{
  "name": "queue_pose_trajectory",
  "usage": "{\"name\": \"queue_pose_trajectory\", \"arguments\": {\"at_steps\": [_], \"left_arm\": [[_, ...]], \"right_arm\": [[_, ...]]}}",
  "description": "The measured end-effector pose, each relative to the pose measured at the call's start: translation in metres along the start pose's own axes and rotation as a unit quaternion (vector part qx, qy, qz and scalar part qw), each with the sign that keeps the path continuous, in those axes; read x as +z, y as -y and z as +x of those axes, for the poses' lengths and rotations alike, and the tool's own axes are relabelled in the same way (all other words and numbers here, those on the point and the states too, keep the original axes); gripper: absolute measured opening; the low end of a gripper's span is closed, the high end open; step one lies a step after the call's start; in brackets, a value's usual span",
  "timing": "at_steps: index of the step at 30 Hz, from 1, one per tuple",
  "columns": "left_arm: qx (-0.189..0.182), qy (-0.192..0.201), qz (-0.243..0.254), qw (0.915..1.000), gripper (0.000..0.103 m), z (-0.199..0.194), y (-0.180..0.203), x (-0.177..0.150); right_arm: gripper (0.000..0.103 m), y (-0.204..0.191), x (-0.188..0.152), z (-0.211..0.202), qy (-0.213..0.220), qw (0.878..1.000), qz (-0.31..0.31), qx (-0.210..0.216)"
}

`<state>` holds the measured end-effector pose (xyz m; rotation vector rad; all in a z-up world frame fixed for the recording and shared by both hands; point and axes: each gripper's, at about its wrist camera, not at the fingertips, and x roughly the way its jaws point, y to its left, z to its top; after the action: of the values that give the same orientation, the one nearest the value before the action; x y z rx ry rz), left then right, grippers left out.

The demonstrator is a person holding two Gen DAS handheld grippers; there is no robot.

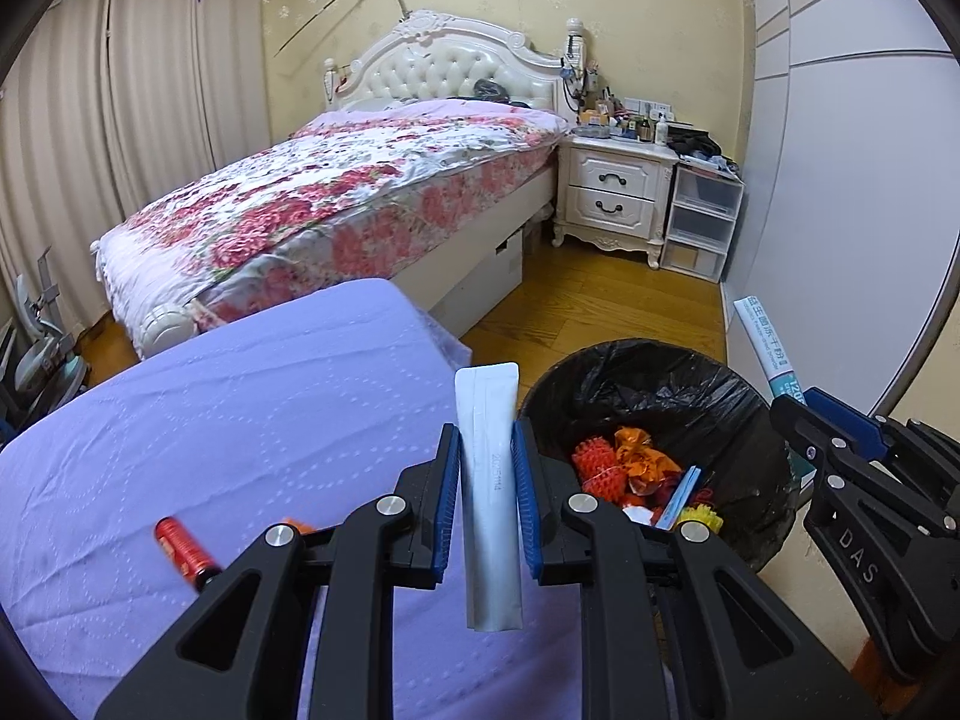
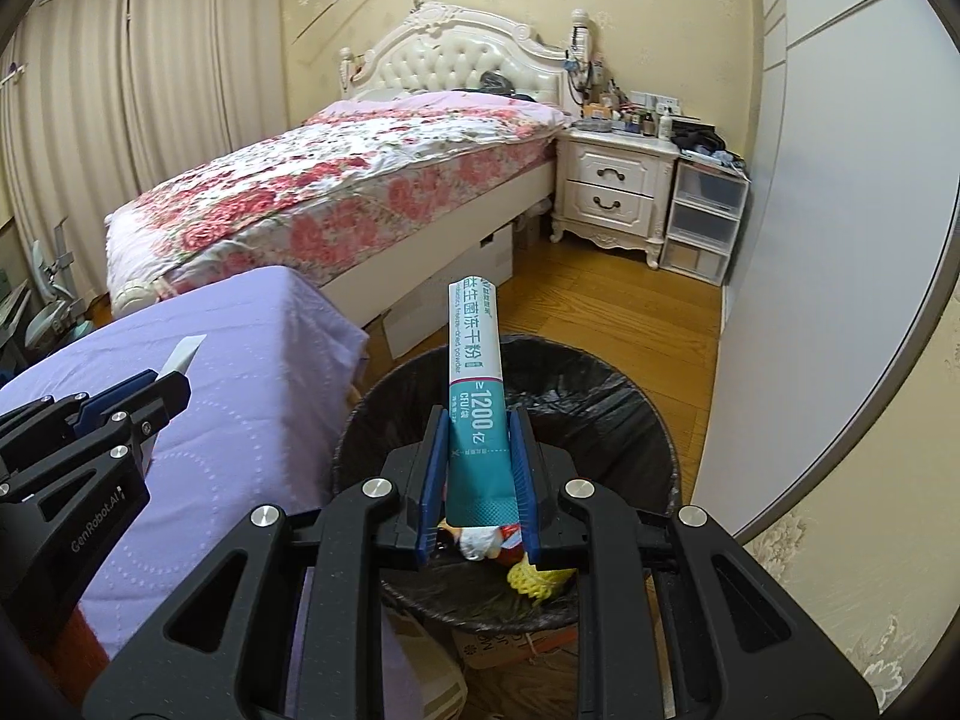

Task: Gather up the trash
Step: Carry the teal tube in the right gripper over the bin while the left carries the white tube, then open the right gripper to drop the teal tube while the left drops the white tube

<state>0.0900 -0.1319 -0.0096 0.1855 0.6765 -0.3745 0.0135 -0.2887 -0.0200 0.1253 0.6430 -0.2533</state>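
My left gripper point(image 1: 486, 450) is shut on a white sachet point(image 1: 489, 480) and holds it over the edge of the purple-covered table point(image 1: 210, 420), just left of the bin. My right gripper point(image 2: 479, 438) is shut on a teal and white sachet point(image 2: 477, 384) and holds it above the black-lined trash bin point(image 2: 630, 414). The bin point(image 1: 690, 396) holds orange, red and yellow wrappers point(image 1: 636, 468). The right gripper with its sachet point(image 1: 768, 348) shows at the right of the left wrist view. The left gripper point(image 2: 162, 390) shows at the left of the right wrist view.
A red battery-like cylinder point(image 1: 183, 549) lies on the purple cloth near my left gripper. A bed with a floral cover point(image 1: 336, 198) stands behind the table. A white nightstand point(image 1: 612, 192) and plastic drawers point(image 1: 702, 222) stand at the back right. A white wardrobe point(image 2: 840, 240) is at the right.
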Motion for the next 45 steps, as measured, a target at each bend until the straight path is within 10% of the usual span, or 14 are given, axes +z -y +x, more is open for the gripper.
{"name": "queue_pose_trajectory", "arguments": {"at_steps": [27, 36, 45], "left_arm": [[-0.012, -0.056, 0.035, 0.9977, 0.019, 0.080, 0.043, 0.020], [-0.011, -0.070, 0.023, 0.9972, 0.058, 0.086, 0.040, 0.019], [-0.002, -0.065, 0.011, 0.9978, 0.069, 0.071, 0.027, 0.017]], "right_arm": [[0.021, 0.042, 0.003, 0.056, -0.032, 0.998, 0.045, -0.025], [0.036, 0.039, 0.002, 0.056, -0.030, 0.998, 0.031, -0.047], [0.052, 0.034, 0.002, 0.046, -0.027, 0.998, 0.030, -0.052]]}}
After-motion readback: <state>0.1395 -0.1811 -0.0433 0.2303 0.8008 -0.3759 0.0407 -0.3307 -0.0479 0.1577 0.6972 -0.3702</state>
